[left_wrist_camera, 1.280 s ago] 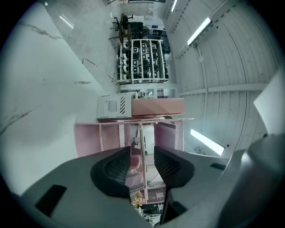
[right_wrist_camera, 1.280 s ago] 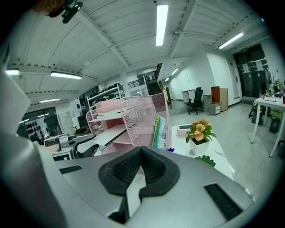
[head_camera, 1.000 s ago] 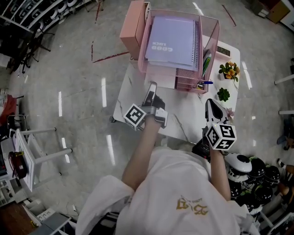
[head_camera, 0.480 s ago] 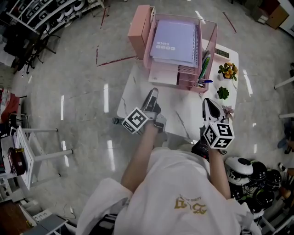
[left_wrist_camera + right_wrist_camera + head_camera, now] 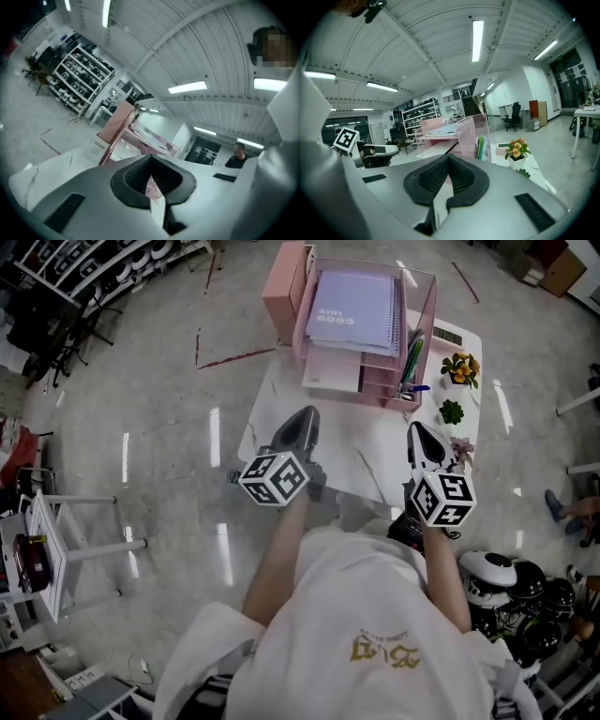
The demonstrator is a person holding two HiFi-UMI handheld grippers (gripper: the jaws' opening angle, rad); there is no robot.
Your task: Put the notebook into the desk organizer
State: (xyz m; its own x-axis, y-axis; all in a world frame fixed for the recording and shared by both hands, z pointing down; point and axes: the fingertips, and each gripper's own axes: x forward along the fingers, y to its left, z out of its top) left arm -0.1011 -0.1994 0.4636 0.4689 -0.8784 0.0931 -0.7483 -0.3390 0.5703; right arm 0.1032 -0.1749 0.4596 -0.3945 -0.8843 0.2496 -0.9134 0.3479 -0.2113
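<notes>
The lavender spiral notebook [image 5: 354, 313] lies flat on the top shelf of the pink wire desk organizer [image 5: 424, 310] at the far end of the white table [image 5: 370, 460]. My left gripper [image 5: 305, 416] hovers over the table's near left part, well short of the organizer, shut with nothing between its jaws. My right gripper [image 5: 417, 432] is over the near right part, also shut and empty. In the left gripper view the left gripper [image 5: 150, 157] points at the organizer [image 5: 117, 126]. The right gripper [image 5: 448, 157] faces the organizer [image 5: 471, 129] and the notebook [image 5: 440, 131].
Pens [image 5: 410, 357] stand in the organizer's right side. A pot of orange flowers [image 5: 461, 367] and a small green plant [image 5: 452, 412] sit at the table's right edge. Helmets [image 5: 525, 587] lie on the floor at right. A white rack [image 5: 56, 531] stands at left.
The left gripper's jaws have gone from open to shut, and it has drawn back from the organizer and turned. The notebook stays on the shelf. The right gripper has hardly moved.
</notes>
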